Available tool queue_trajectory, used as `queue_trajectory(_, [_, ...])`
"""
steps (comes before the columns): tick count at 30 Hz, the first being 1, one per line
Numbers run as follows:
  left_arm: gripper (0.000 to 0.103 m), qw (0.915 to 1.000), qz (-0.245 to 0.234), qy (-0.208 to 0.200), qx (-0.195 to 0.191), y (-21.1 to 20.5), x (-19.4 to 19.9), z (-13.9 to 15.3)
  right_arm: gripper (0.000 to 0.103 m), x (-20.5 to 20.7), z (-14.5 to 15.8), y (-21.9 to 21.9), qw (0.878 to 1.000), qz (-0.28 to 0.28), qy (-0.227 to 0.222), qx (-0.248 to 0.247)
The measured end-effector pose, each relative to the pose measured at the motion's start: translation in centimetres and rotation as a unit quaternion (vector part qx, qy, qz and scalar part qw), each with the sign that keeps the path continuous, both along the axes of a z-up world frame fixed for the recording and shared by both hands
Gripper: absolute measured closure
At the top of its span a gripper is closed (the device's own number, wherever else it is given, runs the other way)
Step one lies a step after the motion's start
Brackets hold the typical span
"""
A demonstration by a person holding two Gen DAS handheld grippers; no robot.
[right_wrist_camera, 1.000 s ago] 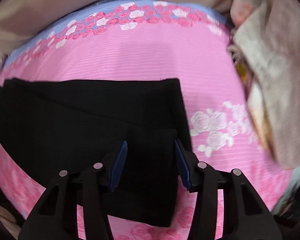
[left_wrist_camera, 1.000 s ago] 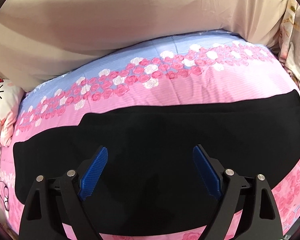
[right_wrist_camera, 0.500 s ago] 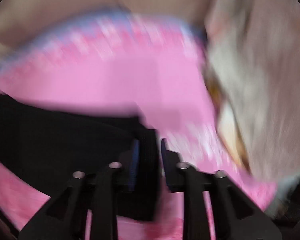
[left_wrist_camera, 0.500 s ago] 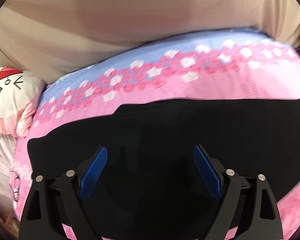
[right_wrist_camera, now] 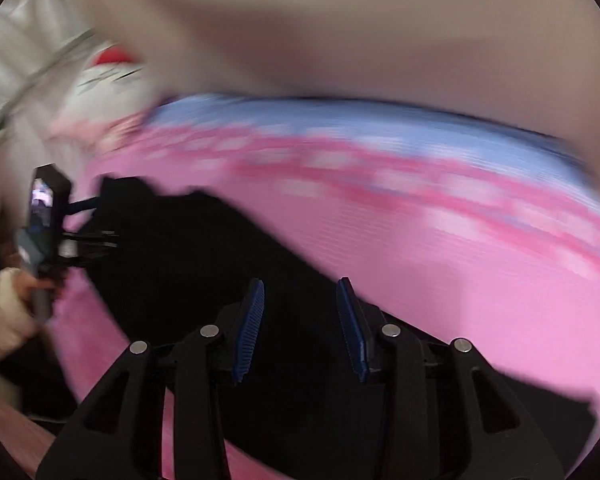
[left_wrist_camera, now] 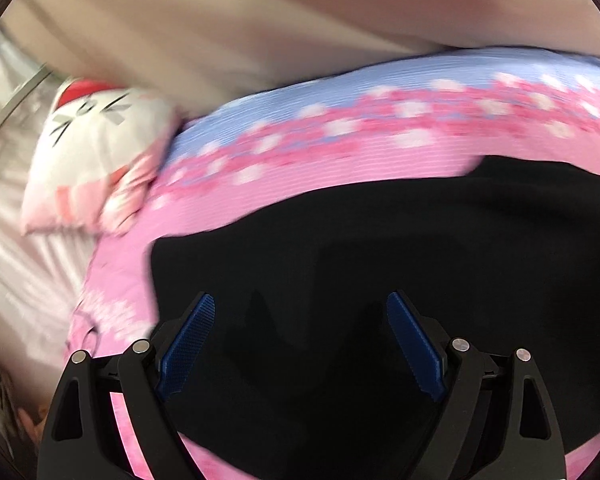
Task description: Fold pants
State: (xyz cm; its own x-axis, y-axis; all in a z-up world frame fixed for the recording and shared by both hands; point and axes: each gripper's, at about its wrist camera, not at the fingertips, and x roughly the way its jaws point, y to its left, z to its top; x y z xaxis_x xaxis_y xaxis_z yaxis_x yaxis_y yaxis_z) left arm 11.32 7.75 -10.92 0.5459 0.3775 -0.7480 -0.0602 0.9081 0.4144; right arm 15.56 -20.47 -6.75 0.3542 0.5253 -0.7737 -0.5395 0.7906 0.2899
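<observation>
Left gripper (left_wrist_camera: 300, 344): fingers (left_wrist_camera: 186, 346) spread wide, holding nothing, poised over the near left part of the black pants (left_wrist_camera: 380, 264). Right gripper (right_wrist_camera: 300, 324): fingers (right_wrist_camera: 250, 332) partly apart with black fabric seen between them; whether they touch it cannot be told. The pants lie flat on the pink floral bed sheet (left_wrist_camera: 300, 176). A white cartoon pillow (left_wrist_camera: 96, 152) rests at the far left edge of the bed
</observation>
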Motion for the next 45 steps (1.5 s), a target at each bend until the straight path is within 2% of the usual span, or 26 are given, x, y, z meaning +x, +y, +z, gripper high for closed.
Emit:
queue_trajectory(3, [0.017, 0.9988, 0.047, -0.009, 0.013, 5.7, -0.3, 0.3, 0.067, 5.2, -2.1, 8.4, 0.998, 0.059, 0.009, -0.037])
queue_trajectory(7, [0.017, 0.9958, 0.092, -0.002, -0.001, 12.7, -1.2, -0.3, 0.065, 9.9, -4.9, 15.2, 0.989, 0.112, 0.041, -0.085])
queue_trajectory(10, [0.016, 0.9943, 0.101, 0.021, -0.027, 16.5, -2.2, -1.7, 0.066, 9.5, -6.7, 17.3, 0.980, 0.149, 0.048, -0.122])
queue_trajectory(12, [0.015, 0.9942, 0.099, 0.023, -0.037, 17.8, -2.4, -2.4, 0.078, 8.5, -6.6, 19.0, 0.971, 0.177, 0.019, -0.159])
queue_trajectory(13, [0.014, 0.9943, 0.099, 0.014, -0.036, 18.4, -2.4, -2.4, 0.092, 9.3, -6.1, 18.8, 0.973, 0.159, 0.011, -0.165])
queue_trajectory(14, [0.008, 0.9942, 0.103, 0.008, -0.029, 18.8, -2.3, -2.4, 0.096, 10.5, -5.7, 18.2, 0.979, 0.128, 0.002, -0.157])
queue_trajectory(15, [0.007, 0.9940, 0.108, 0.002, -0.020, 19.2, -2.0, -2.3, 0.103, 12.3, -5.3, 17.0, 0.985, 0.075, -0.019, -0.156])
queue_trajectory(17, [0.008, 0.9929, 0.119, -0.006, -0.005, 20.2, -1.2, -2.3, 0.103, 15.0, -4.9, 14.6, 0.986, 0.002, -0.051, -0.161])
queue_trajectory(19, [0.008, 0.9915, 0.130, -0.001, -0.001, 21.1, -0.9, -2.0, 0.103, 15.6, -4.2, 13.1, 0.988, -0.032, -0.024, -0.146])
queue_trajectory(20, [0.008, 0.9916, 0.128, -0.011, -0.016, 21.9, -1.6, -1.0, 0.101, 14.6, -2.8, 12.7, 0.991, -0.034, -0.013, -0.126])
queue_trajectory(23, [0.008, 0.9919, 0.118, -0.021, -0.043, 23.1, -4.2, 0.4, 0.097, 9.2, 0.9, 16.2, 0.991, 0.042, -0.065, -0.108])
queue_trajectory(25, [0.008, 0.9909, 0.115, -0.018, -0.067, 23.2, -6.1, 0.7, 0.096, 6.2, 1.3, 20.8, 0.986, 0.117, -0.054, -0.104])
queue_trajectory(27, [0.008, 0.9878, 0.112, -0.009, -0.108, 23.0, -7.6, 0.6, 0.096, 3.6, 0.7, 26.7, 0.975, 0.190, -0.050, -0.106])
queue_trajectory(28, [0.008, 0.9852, 0.111, -0.006, -0.130, 22.7, -8.3, 0.4, 0.092, 2.8, 0.1, 30.6, 0.966, 0.226, -0.059, -0.113])
queue_trajectory(30, [0.008, 0.9798, 0.111, 0.002, -0.166, 21.7, -9.6, -0.5, 0.062, 1.8, -0.8, 36.0, 0.946, 0.275, -0.093, -0.144])
queue_trajectory(31, [0.008, 0.9790, 0.113, 0.007, -0.170, 21.3, -9.9, -0.9, 0.038, 1.6, -1.2, 38.1, 0.937, 0.291, -0.114, -0.156])
queue_trajectory(32, [0.008, 0.9772, 0.114, 0.014, -0.179, 20.7, -10.1, -1.7, 0.027, 1.6, -1.6, 39.8, 0.930, 0.307, -0.124, -0.162])
queue_trajectory(34, [0.008, 0.9762, 0.106, 0.032, -0.187, 20.0, -10.2, -3.1, 0.027, 2.1, -2.8, 42.9, 0.917, 0.336, -0.117, -0.178])
queue_trajectory(36, [0.008, 0.9738, 0.104, 0.029, -0.200, 19.9, -10.4, -3.7, 0.027, 2.6, -4.1, 44.8, 0.913, 0.347, -0.103, -0.190])
queue_trajectory(37, [0.008, 0.9726, 0.101, 0.026, -0.208, 20.0, -10.4, -3.8, 0.036, 3.0, -4.8, 45.6, 0.909, 0.364, -0.083, -0.185])
queue_trajectory(38, [0.008, 0.9713, 0.098, 0.021, -0.216, 20.1, -10.4, -3.8, 0.061, 3.2, -5.3, 45.7, 0.908, 0.372, -0.064, -0.184])
queue_trajectory(39, [0.008, 0.9708, 0.097, 0.017, -0.219, 20.4, -10.3, -3.7, 0.066, 3.5, -5.3, 45.6, 0.909, 0.368, -0.062, -0.188])
queue_trajectory(40, [0.008, 0.9713, 0.098, 0.011, -0.217, 20.6, -10.2, -3.4, 0.081, 3.9, -4.8, 45.3, 0.912, 0.365, -0.058, -0.180])
queue_trajectory(41, [0.008, 0.9725, 0.096, -0.002, -0.212, 21.1, -9.8, -2.7, 0.090, 4.5, -4.1, 45.2, 0.917, 0.357, -0.056, -0.171])
queue_trajectory(42, [0.008, 0.9743, 0.093, -0.013, -0.205, 21.2, -9.5, -2.0, 0.091, 5.7, -2.5, 44.4, 0.929, 0.334, -0.056, -0.147])
queue_trajectory(45, [0.008, 0.9779, 0.082, -0.048, -0.186, 21.6, -8.1, 0.1, 0.091, 9.2, -0.6, 43.0, 0.948, 0.281, -0.079, -0.125])
